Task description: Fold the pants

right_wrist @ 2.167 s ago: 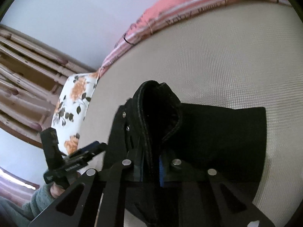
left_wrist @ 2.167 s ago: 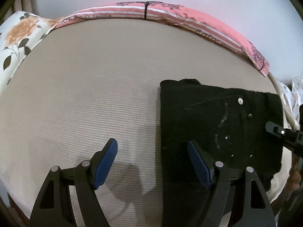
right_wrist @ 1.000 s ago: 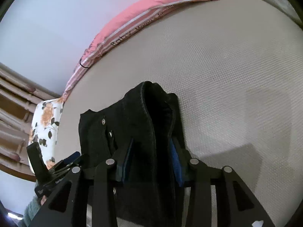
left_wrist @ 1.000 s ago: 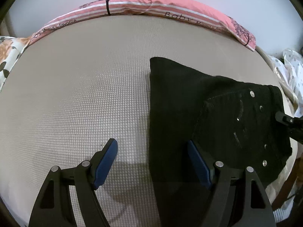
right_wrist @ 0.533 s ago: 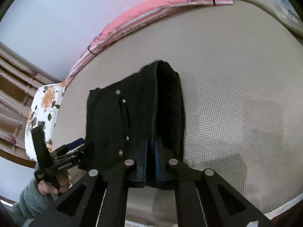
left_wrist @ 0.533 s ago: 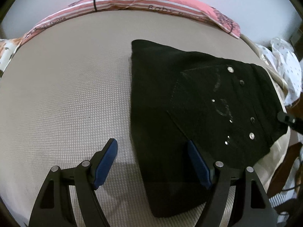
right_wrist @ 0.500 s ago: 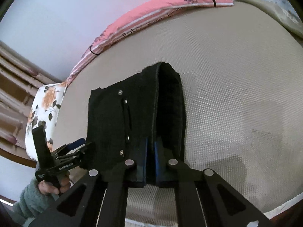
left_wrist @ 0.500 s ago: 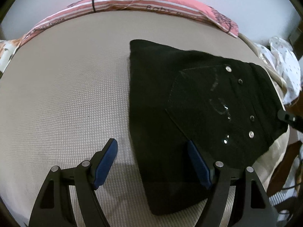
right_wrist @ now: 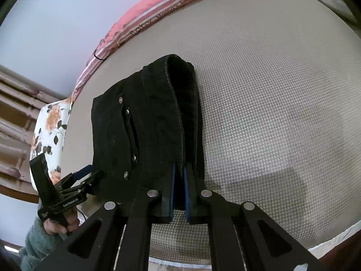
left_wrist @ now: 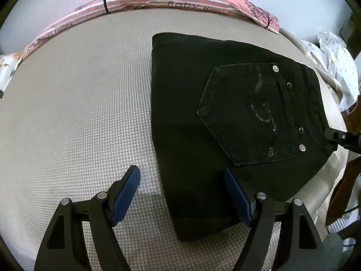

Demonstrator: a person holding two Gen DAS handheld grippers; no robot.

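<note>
The black pants (left_wrist: 225, 117) lie folded into a compact block on the beige mattress (left_wrist: 79, 113), back pocket with silver studs facing up. My left gripper (left_wrist: 181, 189) is open; its right finger rests over the near-left part of the pants, its left finger over bare mattress. My right gripper (right_wrist: 179, 187) is shut on the waistband edge of the pants (right_wrist: 149, 124), with the fabric pinched between its blue pads. The left gripper also shows at the pants' left corner in the right wrist view (right_wrist: 74, 185).
A pink striped pillow (left_wrist: 180, 0) lies along the far edge of the mattress. A floral pillow (right_wrist: 48, 126) sits at the left end. White dotted cloth (left_wrist: 338, 72) hangs off the right side. The mattress edge (right_wrist: 225, 257) is close in front of the right gripper.
The pants have been laid down flat from a lifted fold and shifted across the mattress. The right gripper opened briefly, then shut again on the waistband. The left gripper stayed open.
</note>
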